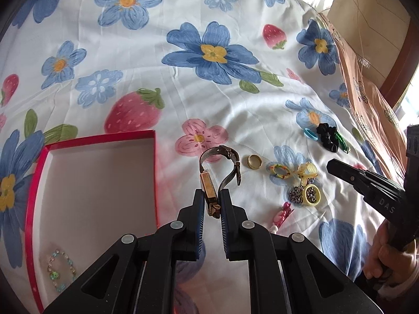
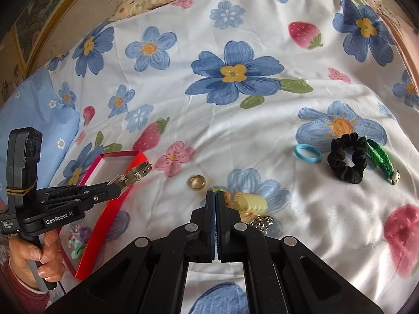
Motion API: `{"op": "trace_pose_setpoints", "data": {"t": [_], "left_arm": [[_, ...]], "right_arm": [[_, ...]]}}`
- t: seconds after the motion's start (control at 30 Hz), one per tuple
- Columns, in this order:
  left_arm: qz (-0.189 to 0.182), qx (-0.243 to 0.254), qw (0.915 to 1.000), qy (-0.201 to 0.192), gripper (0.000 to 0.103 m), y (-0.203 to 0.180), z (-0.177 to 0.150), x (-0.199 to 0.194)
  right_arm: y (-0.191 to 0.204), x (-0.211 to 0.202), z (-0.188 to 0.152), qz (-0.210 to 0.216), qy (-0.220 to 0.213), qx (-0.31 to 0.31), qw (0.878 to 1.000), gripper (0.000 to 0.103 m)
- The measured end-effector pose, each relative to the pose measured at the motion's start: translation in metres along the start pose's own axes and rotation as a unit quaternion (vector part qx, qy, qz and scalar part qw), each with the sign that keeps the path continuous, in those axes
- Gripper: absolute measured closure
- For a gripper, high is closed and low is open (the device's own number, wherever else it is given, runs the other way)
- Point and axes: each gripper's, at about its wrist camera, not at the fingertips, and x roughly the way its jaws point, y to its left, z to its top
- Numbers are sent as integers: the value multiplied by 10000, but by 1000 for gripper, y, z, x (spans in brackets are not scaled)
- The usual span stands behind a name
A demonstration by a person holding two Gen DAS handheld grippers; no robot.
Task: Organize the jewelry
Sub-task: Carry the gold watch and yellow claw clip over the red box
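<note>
1. The left tongs (image 1: pixel 212 204) are clamped on a wristwatch (image 1: pixel 210 193), pinching its slim gold rectangular case; the fine metal mesh strap loops up ahead of the tips, buckle end dangling. The watch is held in the air just right of the red box (image 1: pixel 36 183), not yet over it.
2. The right tongs (image 2: pixel 216 204) are pressed together with nothing between them, poised above the small pile of trinkets.
3. Progress looks early: the shallow red cardboard box with its pale lining holds a beaded bracelet (image 1: pixel 61 269) of pastel glassy beads in its near corner, perhaps more that I cannot make out.
4. Left on the bed's flowered, creased cotton sheet (image 1: pixel 209 104): a smooth gold ring (image 2: pixel 196 181), a multicoloured band (image 1: pixel 279 170), a ribbed pale-yellow hair claw (image 2: pixel 251 201), a silvery chain heap (image 1: pixel 297 195), and a pink clip (image 1: pixel 282 213).
5. Farther off lie a thin blue elastic tie (image 2: pixel 307 153), a gathered black scrunchie (image 2: pixel 348 157), and a green braided band (image 2: pixel 379 158).
</note>
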Motion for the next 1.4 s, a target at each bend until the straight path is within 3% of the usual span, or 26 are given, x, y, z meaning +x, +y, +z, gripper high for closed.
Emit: {"op": "trace_pose_setpoints", "data": {"t": [0.07,0.13,0.17,0.2,0.33,0.47,0.53,0.8,1.4], "left_arm": [[30,-10,10000,-31,93,1,-5,-9],[18,-8,10000,-41,93,2,-7,-13],[11,-16,10000,-44,93,3,-9,-16],[4,-26,10000,-44,93,3,-10,-18],[-7,-47,10000,-7,93,4,-12,-17],[6,-49,10000,4,93,7,-12,-18],[14,-78,10000,-10,93,9,-12,-20],[54,-211,9997,-109,93,22,-21,-33],[517,-815,9950,-275,93,95,-56,-82]], "right_arm": [[0,3,-1,-155,42,-50,9999,98],[-3,8,-4,-261,139,-9,9996,72],[-5,9,-5,-229,112,7,9997,48],[-7,12,-7,-315,72,-17,9995,41],[-16,31,-8,-430,253,-8,9988,45],[-24,43,-9,-568,399,81,9976,81],[-25,38,-9,-577,332,86,9977,87],[0,20,-7,-219,133,17,9997,90],[138,38,2,1042,228,-745,9915,91]]}}
